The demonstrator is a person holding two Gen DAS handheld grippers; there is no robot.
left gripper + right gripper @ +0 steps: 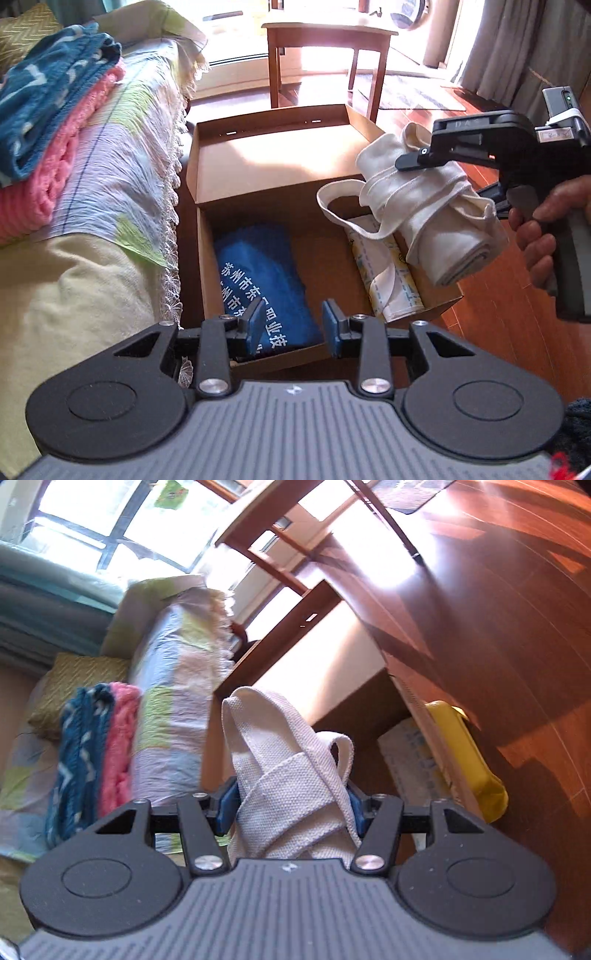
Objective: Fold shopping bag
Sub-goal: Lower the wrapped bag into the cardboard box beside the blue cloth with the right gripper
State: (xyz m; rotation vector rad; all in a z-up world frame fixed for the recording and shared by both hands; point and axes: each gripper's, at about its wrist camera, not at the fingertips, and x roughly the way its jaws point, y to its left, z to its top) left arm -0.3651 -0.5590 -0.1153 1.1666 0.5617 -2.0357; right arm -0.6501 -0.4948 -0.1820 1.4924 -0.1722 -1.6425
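The right gripper [293, 808] has its jaws closed on the rolled canvas shopping bag [432, 221], held in the air above the right side of an open cardboard box [273, 177] that stands on the wooden floor [491, 295]. The left wrist view shows this from outside: the bag is a cream roll bound by its own straps, with one strap loop [332, 206] hanging down toward the box, and a hand [546, 229] wraps the gripper's handle. The right wrist view shows only the close side: crossed woven straps filling the space between the two blue pads [226, 806].

The left gripper [293, 326] has its jaws open and empty, hovering over the near edge of the box. Only its camera looks into the box, where a folded blue bag [266, 280] with white printed characters lies at the left and a pale patterned roll [395, 280] lies along the right wall. Only the right wrist view shows a yellow object [469, 757] on the floor just outside the box.

Both views show the bed [92, 258] beside the box, with folded blue and pink knits [55, 122] stacked on it, and a wooden stool [328, 55] beyond.
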